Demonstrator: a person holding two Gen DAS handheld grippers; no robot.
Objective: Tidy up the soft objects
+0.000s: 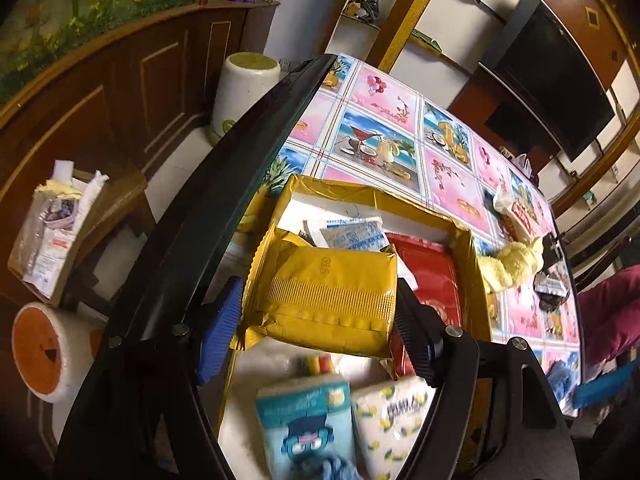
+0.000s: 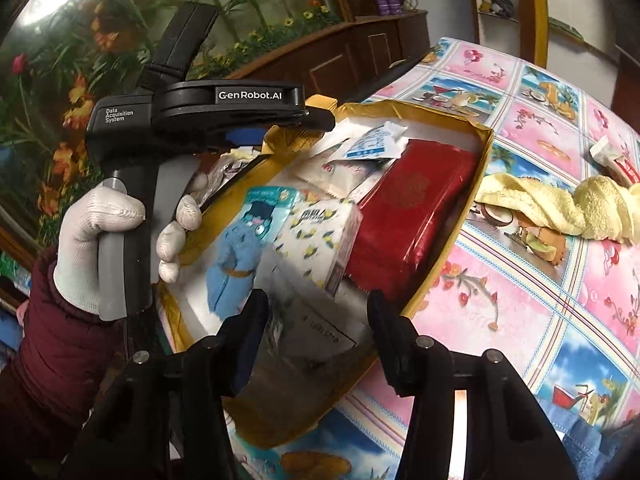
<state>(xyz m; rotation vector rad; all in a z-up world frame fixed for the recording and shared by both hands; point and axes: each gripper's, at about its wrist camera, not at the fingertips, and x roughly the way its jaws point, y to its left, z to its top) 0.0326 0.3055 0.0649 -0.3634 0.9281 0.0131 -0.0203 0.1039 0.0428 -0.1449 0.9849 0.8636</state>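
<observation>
My left gripper is shut on a yellow soft packet and holds it over the gold box. In the box lie a red packet, a blue cartoon tissue pack, a lemon-print tissue pack and white sachets. My right gripper is open over the box's near end, above a blurred grey packet. The red packet, the tissue packs and a blue cloth show there. A yellow towel lies on the table right of the box.
The table has a pink and blue picture cloth. A small red-and-white pack lies beyond the towel. White stools and a carton of papers stand on the floor left of the table edge.
</observation>
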